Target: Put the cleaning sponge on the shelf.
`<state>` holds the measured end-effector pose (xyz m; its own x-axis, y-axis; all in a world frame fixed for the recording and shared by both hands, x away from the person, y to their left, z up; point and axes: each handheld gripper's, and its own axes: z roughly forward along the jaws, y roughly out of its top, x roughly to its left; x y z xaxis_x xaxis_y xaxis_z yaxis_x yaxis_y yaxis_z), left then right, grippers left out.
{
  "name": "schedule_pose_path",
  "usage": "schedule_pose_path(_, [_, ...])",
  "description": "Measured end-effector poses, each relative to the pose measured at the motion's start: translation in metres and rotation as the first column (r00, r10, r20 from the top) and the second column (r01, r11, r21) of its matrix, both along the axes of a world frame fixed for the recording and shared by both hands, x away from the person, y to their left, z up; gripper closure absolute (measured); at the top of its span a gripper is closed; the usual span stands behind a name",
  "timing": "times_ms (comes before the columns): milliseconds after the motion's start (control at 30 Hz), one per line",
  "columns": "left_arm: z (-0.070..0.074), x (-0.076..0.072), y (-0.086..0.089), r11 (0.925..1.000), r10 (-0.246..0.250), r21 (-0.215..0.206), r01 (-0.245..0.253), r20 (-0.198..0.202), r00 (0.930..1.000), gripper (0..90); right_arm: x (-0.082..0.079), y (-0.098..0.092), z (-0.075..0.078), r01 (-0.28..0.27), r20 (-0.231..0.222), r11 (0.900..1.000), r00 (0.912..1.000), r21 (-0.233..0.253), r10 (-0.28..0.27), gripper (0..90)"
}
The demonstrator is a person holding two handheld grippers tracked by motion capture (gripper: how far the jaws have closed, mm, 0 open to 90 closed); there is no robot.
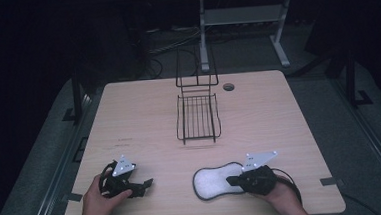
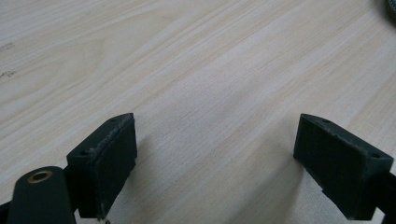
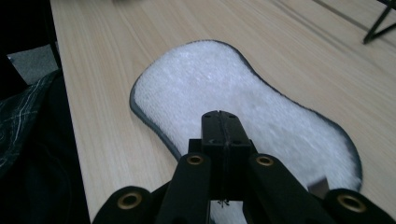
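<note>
A white, peanut-shaped fluffy pad [image 1: 209,182] with a dark rim lies flat near the front edge of the wooden table [image 1: 139,115]. My right gripper [image 1: 232,180] rests over the pad's right end. In the right gripper view its jaws are pressed together above the pad [image 3: 219,84], and my right gripper [image 3: 220,115] has nothing visible between them. My left gripper [image 1: 147,184] lies at the front left, well apart from the pad. In the left gripper view my left gripper [image 2: 217,128] stands wide open over bare wood.
A black wire rack [image 1: 197,118] stands at the table's middle, towards the back, with a tall wire backrest. A round cable hole [image 1: 228,87] sits just right of it. A person's hands hold both grippers at the front edge. Dark floor and a white frame lie beyond the table.
</note>
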<state>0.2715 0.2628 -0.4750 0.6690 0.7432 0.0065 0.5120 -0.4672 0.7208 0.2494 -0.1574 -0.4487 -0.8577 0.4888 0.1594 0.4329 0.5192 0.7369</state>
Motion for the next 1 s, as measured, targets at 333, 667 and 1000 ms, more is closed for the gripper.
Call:
schedule_pose_path(333, [0.0, 0.0, 0.0, 1.0, 0.002, -0.002, -0.002, -0.001, 1.0, 12.4, 0.008, 0.034, 0.004, -0.051, 0.016, 0.999, 0.9985, -0.005, 0.052, 89.7])
schedule_pose_path(667, [0.0, 0.0, 0.0, 1.0, 0.002, -0.001, -0.002, -0.002, 1.0, 12.4, 0.015, 0.066, -0.001, -0.105, 0.008, 0.994, 0.9944, -0.031, 0.105, 89.7])
schedule_pose_path(1000, [0.0, 0.0, 0.0, 1.0, 0.002, -0.001, -0.002, -0.002, 1.0, 12.4, 0.021, 0.081, -0.005, -0.104, 0.018, 0.993, 0.9943, -0.064, 0.105, 89.7])
